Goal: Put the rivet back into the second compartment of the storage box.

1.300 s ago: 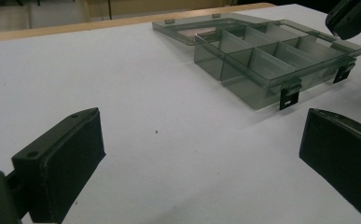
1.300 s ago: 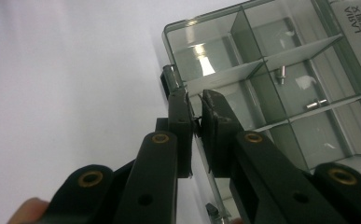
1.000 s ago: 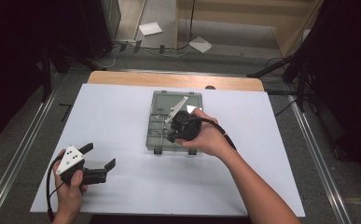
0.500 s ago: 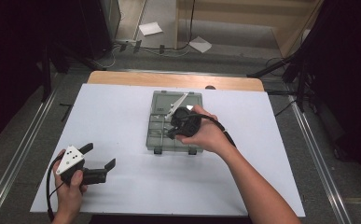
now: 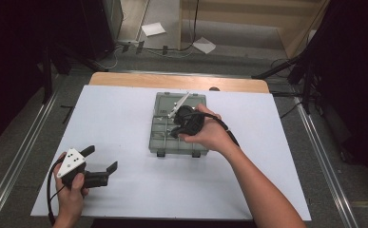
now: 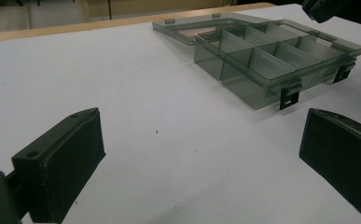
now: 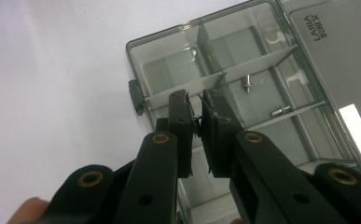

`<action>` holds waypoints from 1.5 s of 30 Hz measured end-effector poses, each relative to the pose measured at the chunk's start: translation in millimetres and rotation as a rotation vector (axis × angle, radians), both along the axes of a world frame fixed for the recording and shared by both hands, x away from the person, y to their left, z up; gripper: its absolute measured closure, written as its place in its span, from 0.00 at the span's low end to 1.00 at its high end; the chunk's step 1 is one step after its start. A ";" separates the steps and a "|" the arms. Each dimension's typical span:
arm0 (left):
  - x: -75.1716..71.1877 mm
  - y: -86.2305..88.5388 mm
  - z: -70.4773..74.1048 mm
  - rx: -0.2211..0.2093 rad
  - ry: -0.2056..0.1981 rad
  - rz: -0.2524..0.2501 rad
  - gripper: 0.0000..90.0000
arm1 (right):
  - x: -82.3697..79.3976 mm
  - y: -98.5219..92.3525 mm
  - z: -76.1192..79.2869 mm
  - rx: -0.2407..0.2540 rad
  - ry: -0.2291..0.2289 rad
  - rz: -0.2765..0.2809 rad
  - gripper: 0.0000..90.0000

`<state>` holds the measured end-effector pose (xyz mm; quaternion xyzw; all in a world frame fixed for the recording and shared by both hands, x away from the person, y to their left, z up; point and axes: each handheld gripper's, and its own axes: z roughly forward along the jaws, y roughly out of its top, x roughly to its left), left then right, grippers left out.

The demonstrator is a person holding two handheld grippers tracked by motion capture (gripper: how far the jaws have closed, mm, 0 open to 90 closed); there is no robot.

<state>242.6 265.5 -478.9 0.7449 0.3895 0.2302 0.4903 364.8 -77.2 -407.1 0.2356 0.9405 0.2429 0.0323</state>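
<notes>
A smoky clear compartment box [image 5: 157, 144] lies open mid-table, its lid [image 5: 200, 98] flat on the far side. My right gripper [image 5: 175, 132] hangs over its compartments, pointing down. In the right gripper view its pads [image 7: 194, 100] stand almost together with a tiny dark metal part [image 7: 197, 123] pinched between them. Two small screws [image 7: 246, 84] lie in compartments of the box [image 7: 136, 51] below. My left gripper [image 5: 101, 158] rests at the near left of the table, open and empty [image 6: 201, 154], facing the box [image 6: 262, 93].
A white sheet [image 5: 115, 118] covers the table, with a wooden edge [image 5: 172, 80] at the far side. Two black latches [image 6: 288, 97] hang on the box's near wall. Metal rails [image 5: 324, 166] run along both sides of the table.
The right hand has shifted slightly over the box, its jaws staying together. The left hand and its gripper have not moved.
</notes>
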 end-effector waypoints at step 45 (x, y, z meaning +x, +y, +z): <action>0.2 0.7 0.5 -0.008 -0.003 0.003 0.00 | 39.5 2.8 -17.4 -0.016 0.024 -0.076 0.93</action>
